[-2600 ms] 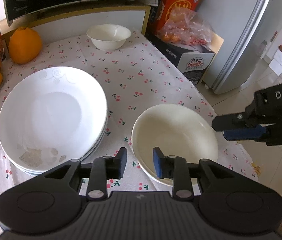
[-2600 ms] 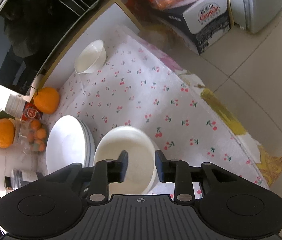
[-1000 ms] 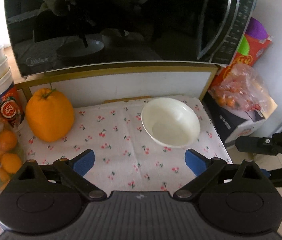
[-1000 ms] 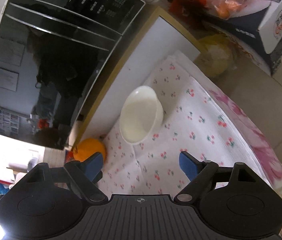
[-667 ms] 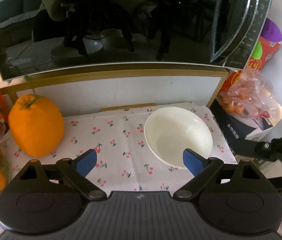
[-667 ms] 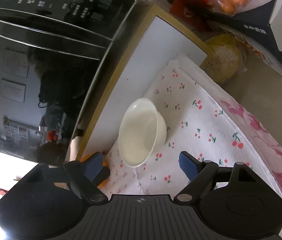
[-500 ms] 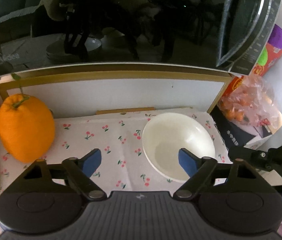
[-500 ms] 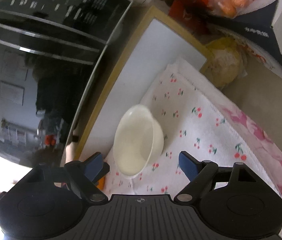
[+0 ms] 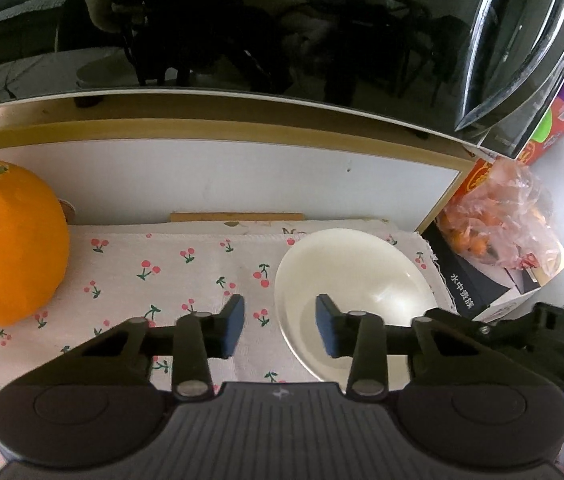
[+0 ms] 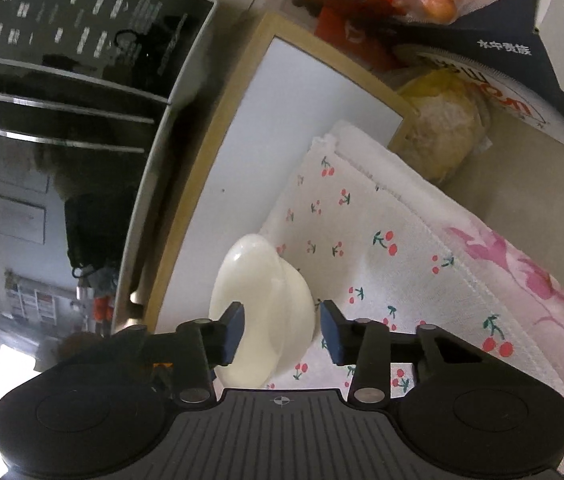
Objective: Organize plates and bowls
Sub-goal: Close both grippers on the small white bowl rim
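A large black glass-fronted microwave oven (image 9: 242,28) is seen standing on a white, wood-edged shelf panel (image 9: 218,176) at the back of the scene. Below it, the surface is covered by a white cloth printed with small red cherries (image 9: 170,276). A big orange citrus fruit with a green stem (image 9: 8,240) is set on the cloth at the far left, and a dark cardboard box topped by a clear plastic bag of small oranges (image 9: 497,236) is placed off the surface's right edge.

The small cream-white ceramic bowl (image 9: 355,300) is found upright on the cloth near the back right corner, close to the shelf panel. It is approached from two sides. The left claw (image 9: 280,326) is held partly open, with its right blue pad over the bowl's inside and its left pad outside the near-left rim, so the rim is straddled but no contact can be confirmed. The right claw (image 10: 281,330) is likewise held partly open, its jaws placed on either side of the bowl's outer wall, and nothing is gripped yet as far as can be told.

No plates or other bowls are shown here, so how much has been stacked cannot be judged; this bowl is judged still to be collected and placed with its kind.
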Available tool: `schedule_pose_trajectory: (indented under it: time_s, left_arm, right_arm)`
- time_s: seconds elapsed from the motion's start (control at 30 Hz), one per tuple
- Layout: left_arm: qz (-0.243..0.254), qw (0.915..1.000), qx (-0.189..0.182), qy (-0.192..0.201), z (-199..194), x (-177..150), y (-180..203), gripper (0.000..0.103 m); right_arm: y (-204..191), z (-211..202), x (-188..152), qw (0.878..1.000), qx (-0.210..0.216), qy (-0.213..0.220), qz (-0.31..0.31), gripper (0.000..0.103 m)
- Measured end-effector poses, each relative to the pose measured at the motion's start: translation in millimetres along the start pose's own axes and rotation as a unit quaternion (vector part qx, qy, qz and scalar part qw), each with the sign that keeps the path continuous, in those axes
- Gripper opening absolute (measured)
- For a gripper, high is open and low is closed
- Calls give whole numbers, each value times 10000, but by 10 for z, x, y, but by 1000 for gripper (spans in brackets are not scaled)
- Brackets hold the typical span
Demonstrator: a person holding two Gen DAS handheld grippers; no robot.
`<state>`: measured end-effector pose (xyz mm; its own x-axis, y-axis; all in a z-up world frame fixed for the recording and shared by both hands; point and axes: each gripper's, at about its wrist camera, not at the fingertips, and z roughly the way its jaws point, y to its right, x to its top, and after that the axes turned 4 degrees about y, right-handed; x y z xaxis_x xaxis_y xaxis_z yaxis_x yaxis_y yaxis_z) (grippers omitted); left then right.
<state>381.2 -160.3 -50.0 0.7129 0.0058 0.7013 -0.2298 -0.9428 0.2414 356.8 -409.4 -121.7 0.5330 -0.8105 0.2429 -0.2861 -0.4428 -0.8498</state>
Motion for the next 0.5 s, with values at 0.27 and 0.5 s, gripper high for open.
schedule_pose_trajectory:
  time_s: [0.27,0.5]
  left_arm:
    - [25,10000,28,-41,-11,0,-25,13]
    - [118,9999,61,-31,-46,-4,-20,10]
  right_arm:
    - [-88,23,-50,9999,11,37,-157,16]
    - [-85,24,-73,9999,-55,12,-143,13]
